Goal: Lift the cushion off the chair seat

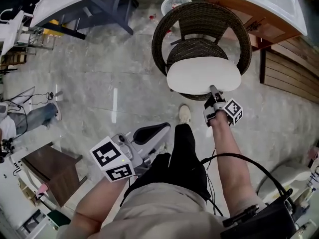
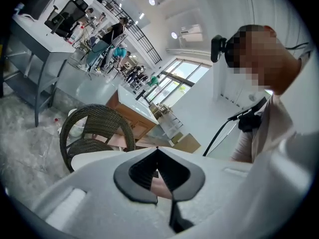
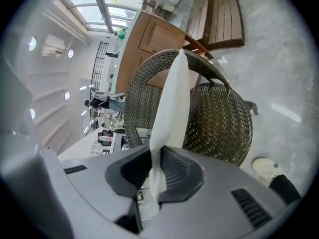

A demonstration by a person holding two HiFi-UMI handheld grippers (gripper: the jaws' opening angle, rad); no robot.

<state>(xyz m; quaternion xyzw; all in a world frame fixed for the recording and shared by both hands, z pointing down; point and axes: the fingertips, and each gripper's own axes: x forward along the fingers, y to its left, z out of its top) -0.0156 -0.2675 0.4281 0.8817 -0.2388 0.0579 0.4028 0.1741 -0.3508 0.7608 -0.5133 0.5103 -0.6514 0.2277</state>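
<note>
White cushion (image 1: 203, 74) over wicker chair (image 1: 199, 16) seat, near edge pinched in right gripper (image 1: 214, 91); left gripper (image 1: 160, 129) near left, jaws together, empty.

The left gripper (image 2: 157, 151) has its dark jaws meeting at the tips, with nothing between them. Beyond it stands a wicker chair (image 2: 89, 144) with a pale cushion (image 2: 87, 157) at its seat. A person (image 2: 271, 118) fills the right side.
</note>
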